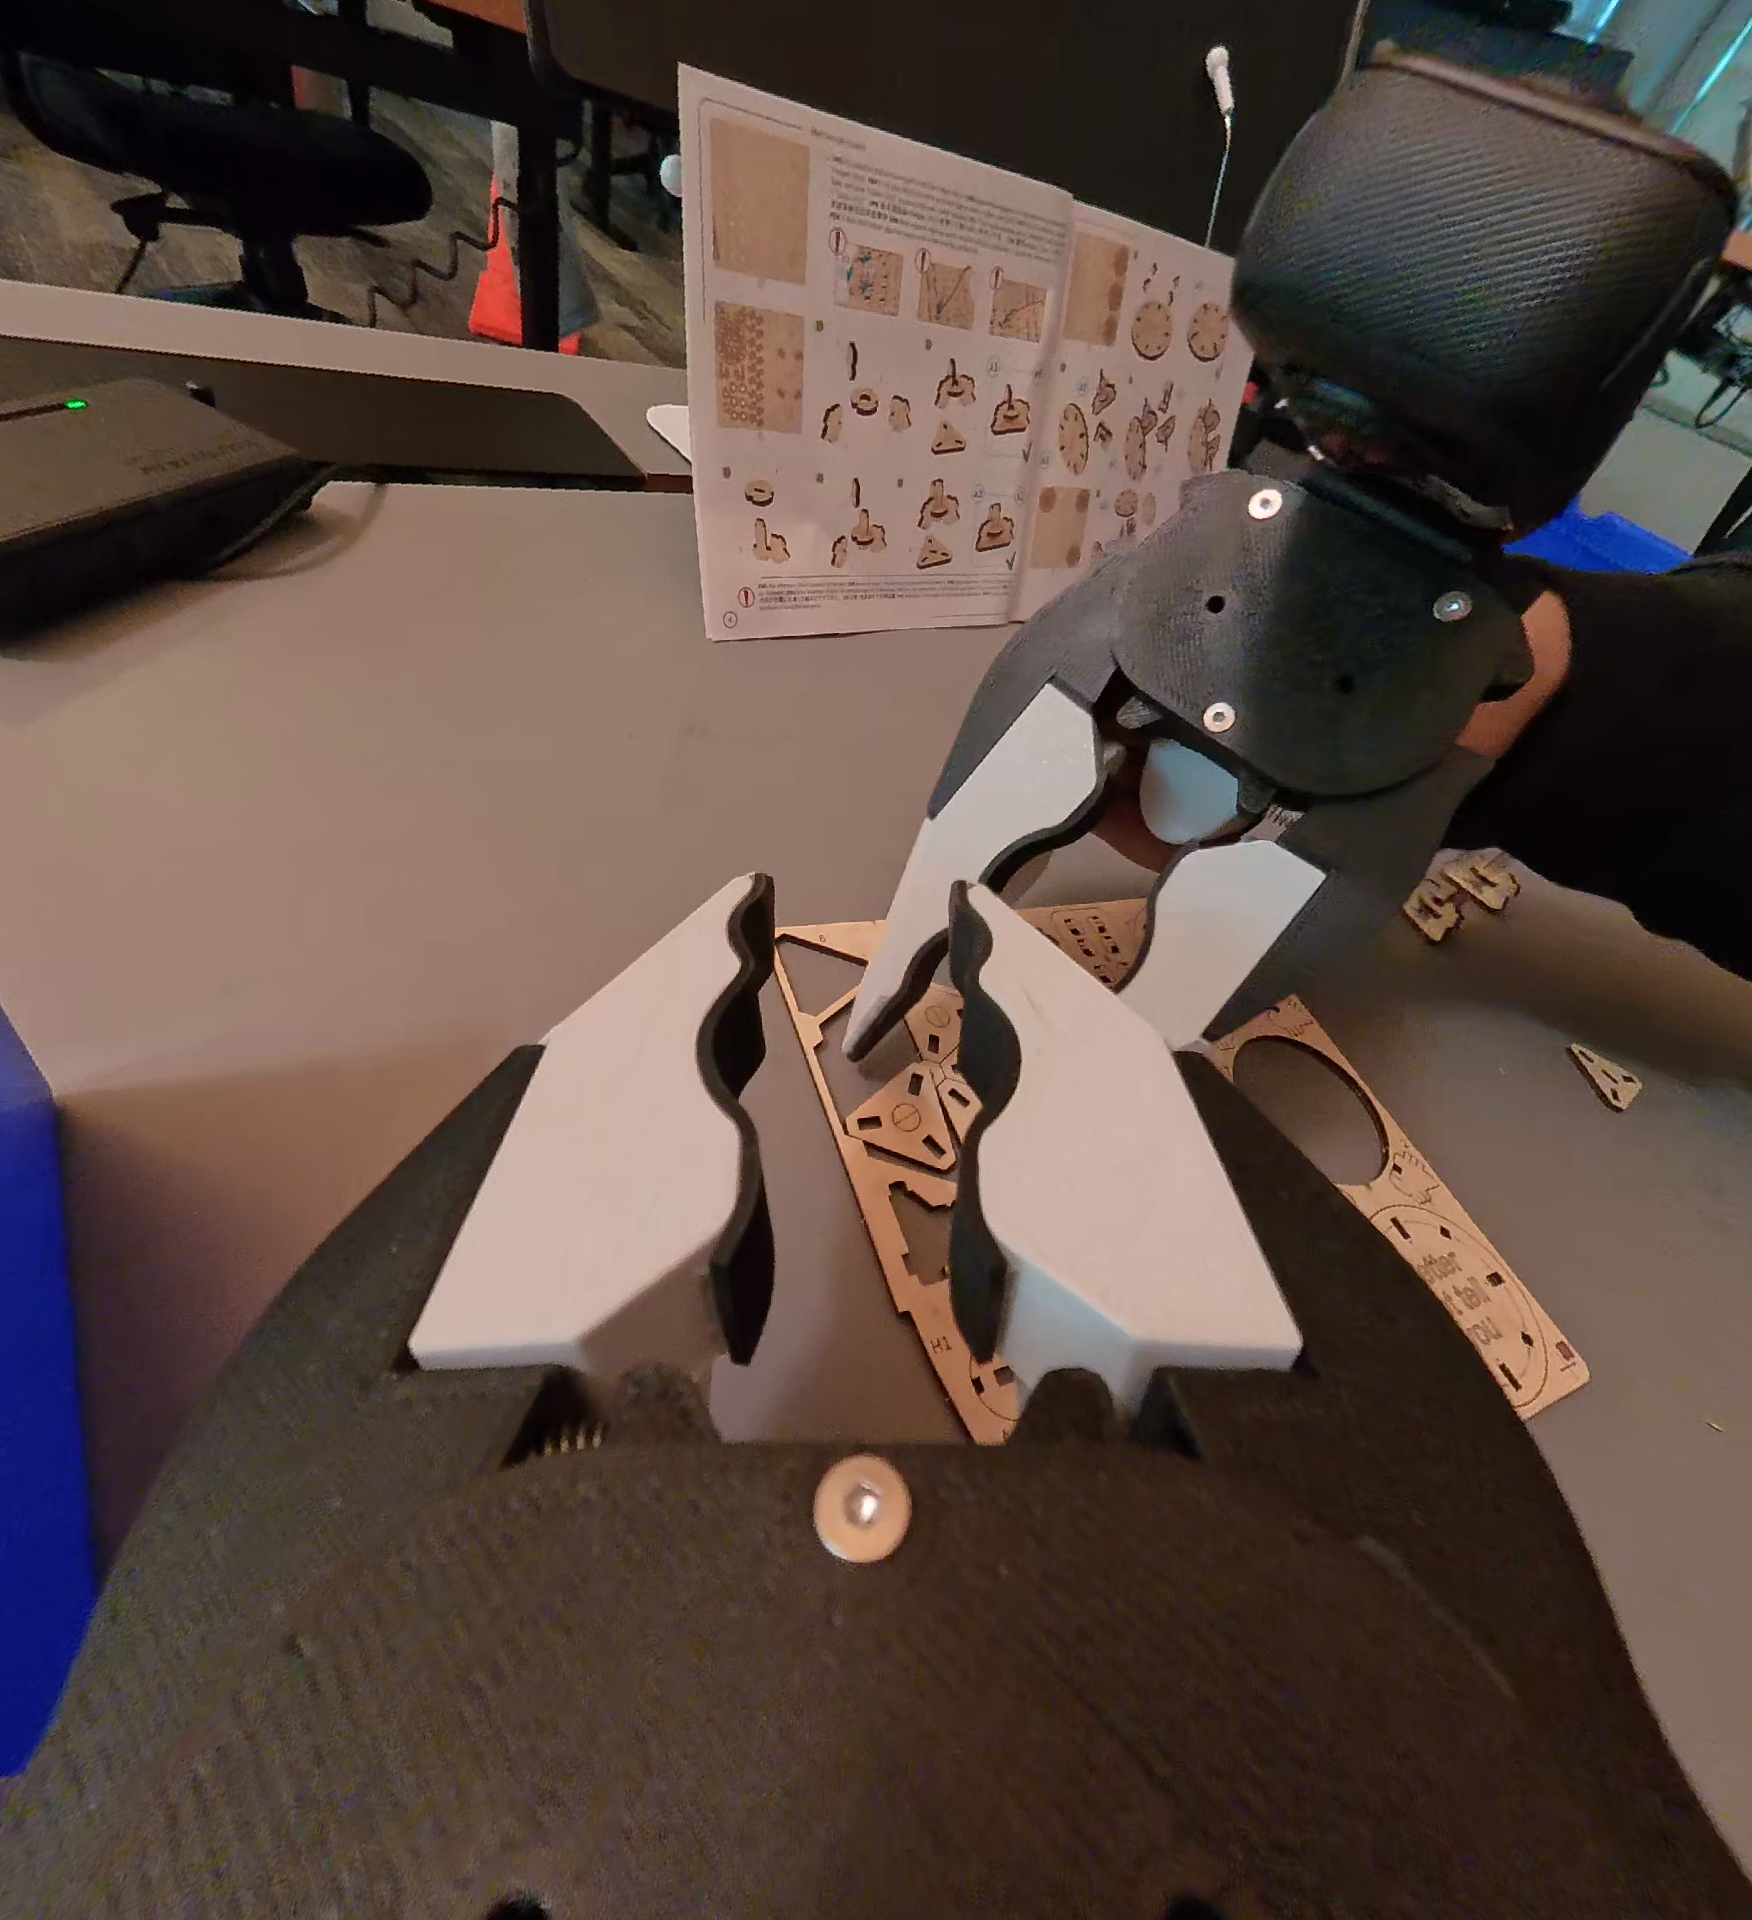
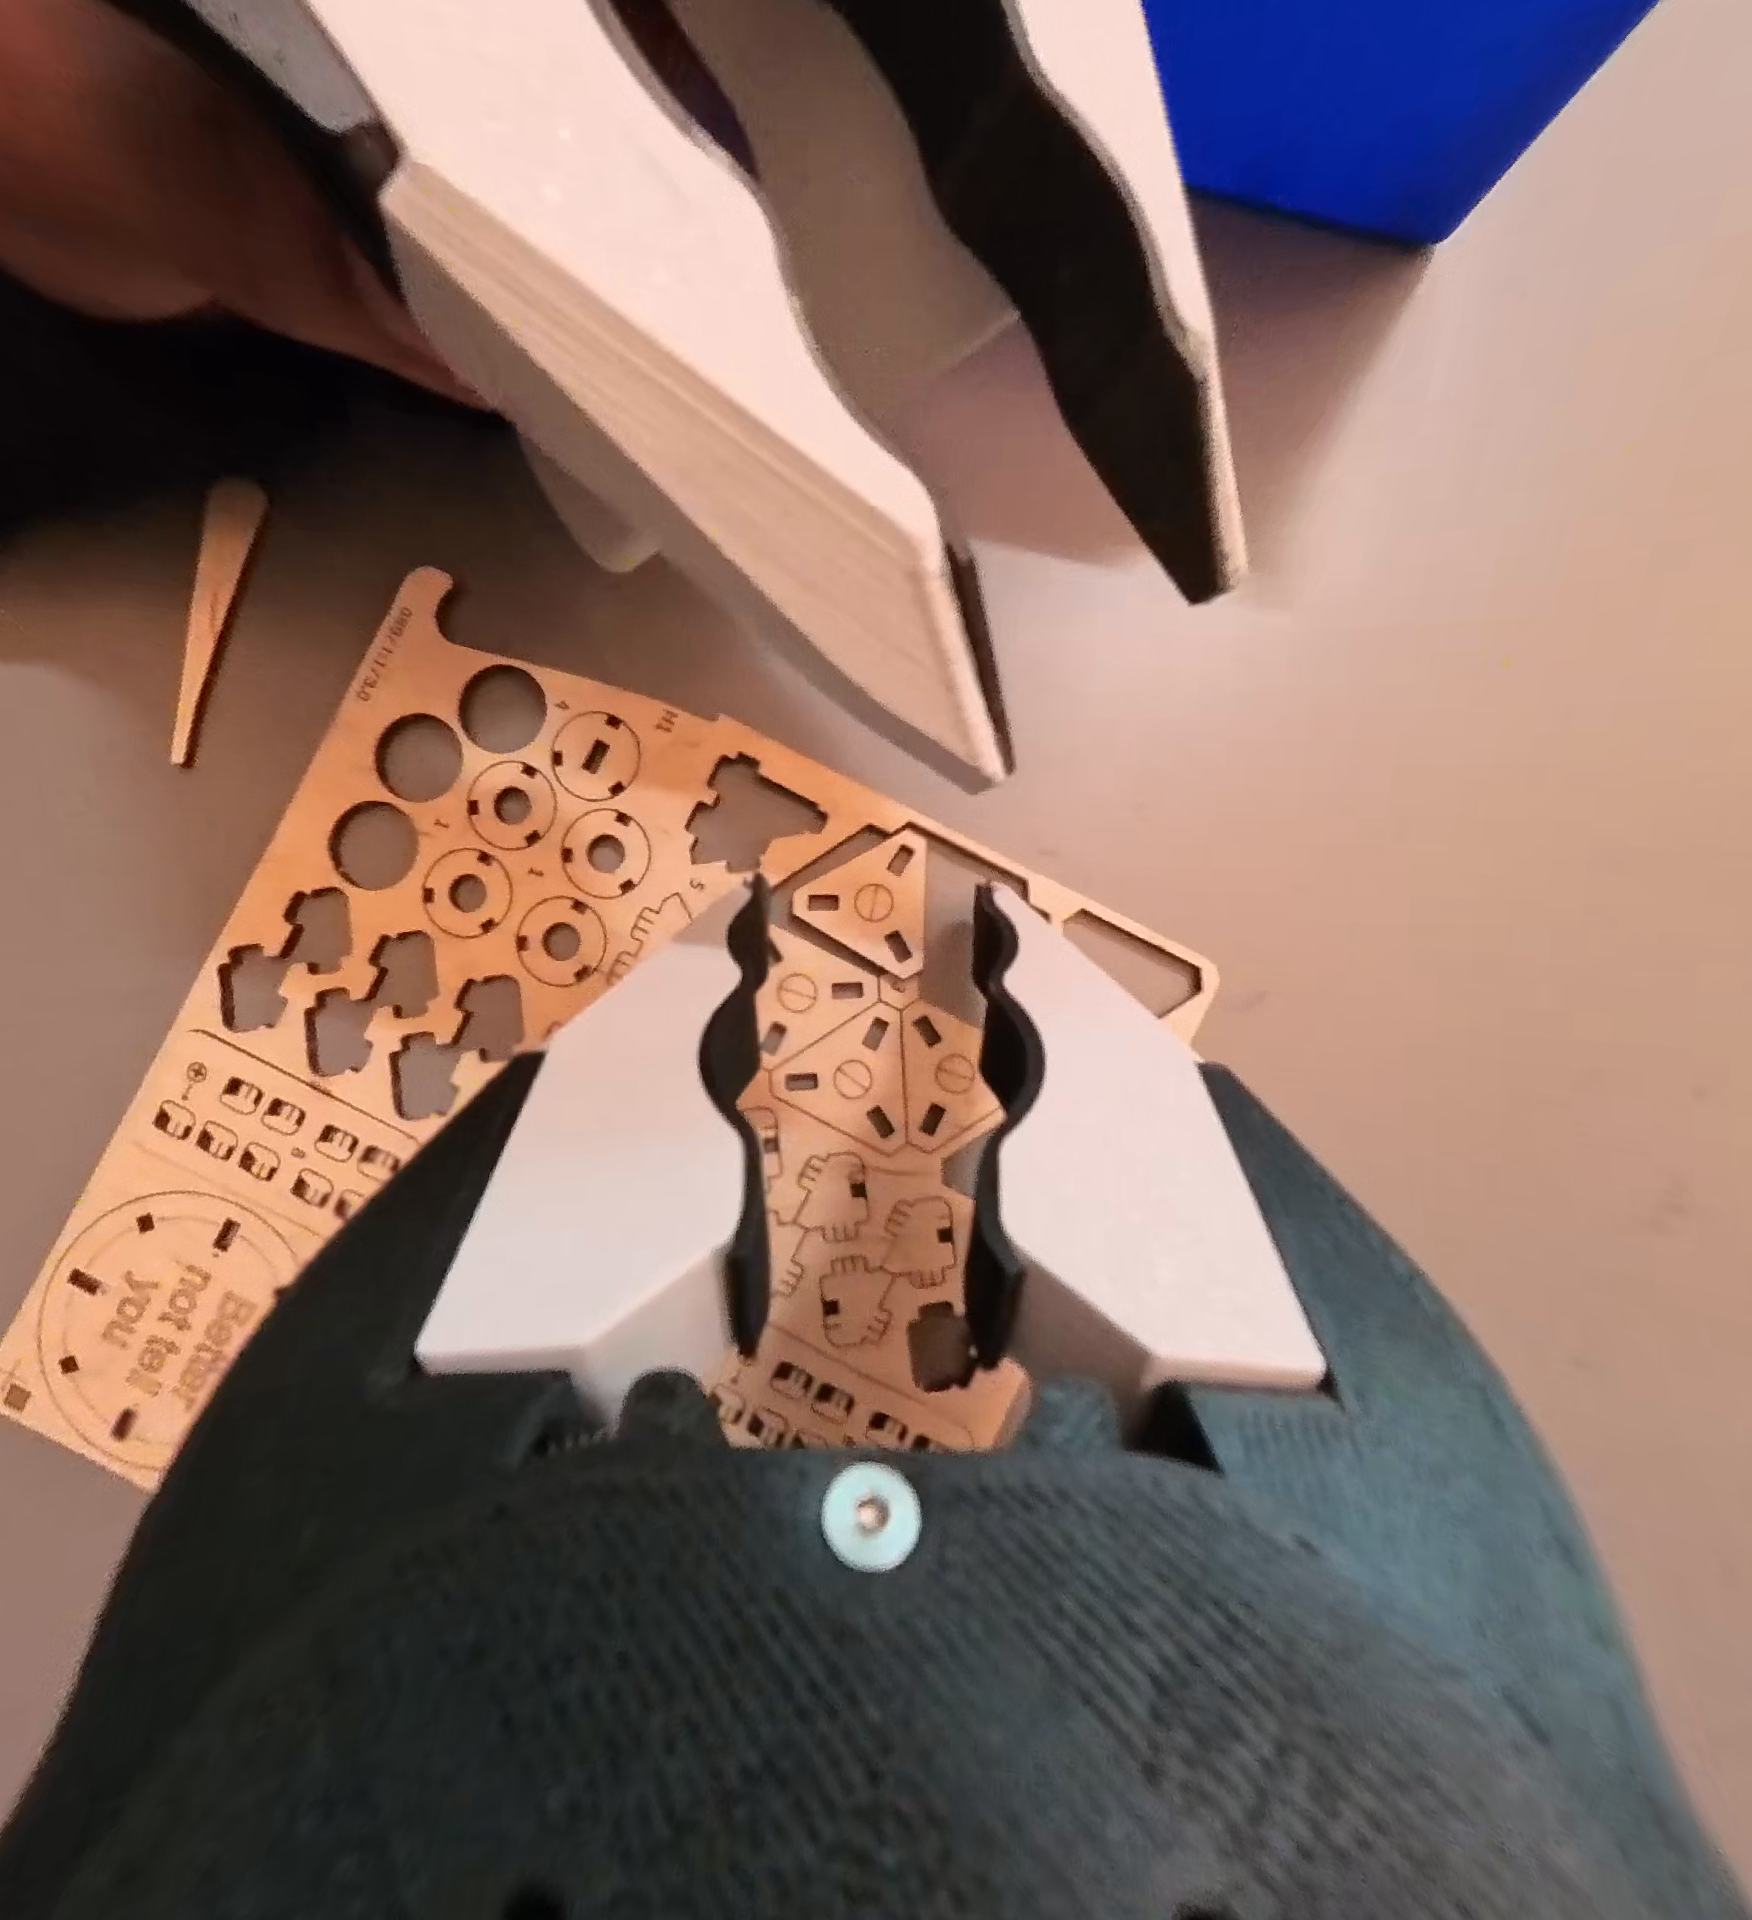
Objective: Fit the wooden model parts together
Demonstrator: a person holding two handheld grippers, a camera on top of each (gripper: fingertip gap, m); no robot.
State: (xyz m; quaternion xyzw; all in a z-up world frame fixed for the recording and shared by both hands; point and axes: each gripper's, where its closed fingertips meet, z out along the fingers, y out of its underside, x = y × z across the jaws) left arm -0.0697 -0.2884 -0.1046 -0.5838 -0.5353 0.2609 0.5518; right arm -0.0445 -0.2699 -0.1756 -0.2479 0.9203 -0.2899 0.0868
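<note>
Left tool (image 1: 856, 966) fills the near field of its own view, fingers apart and bare, poised over a laser-cut wooden sheet (image 1: 1464, 1262) lying flat on the grey desk (image 1: 415, 748), with the right tool (image 1: 1033, 1023) opposite, one fingertip (image 1: 877, 1023) at or just above the sheet and an instruction leaflet (image 1: 872, 416) propped beyond. Right tool's own view shows its fingers likewise apart, gripping nothing, straddling a triangular piece (image 2: 856, 902) in the sheet; a loose wooden sliver (image 2: 212, 623) lies nearby.

Wooden sheet (image 1: 1391, 1195) partly hidden behind right gripper (image 1: 1017, 1029).
</note>
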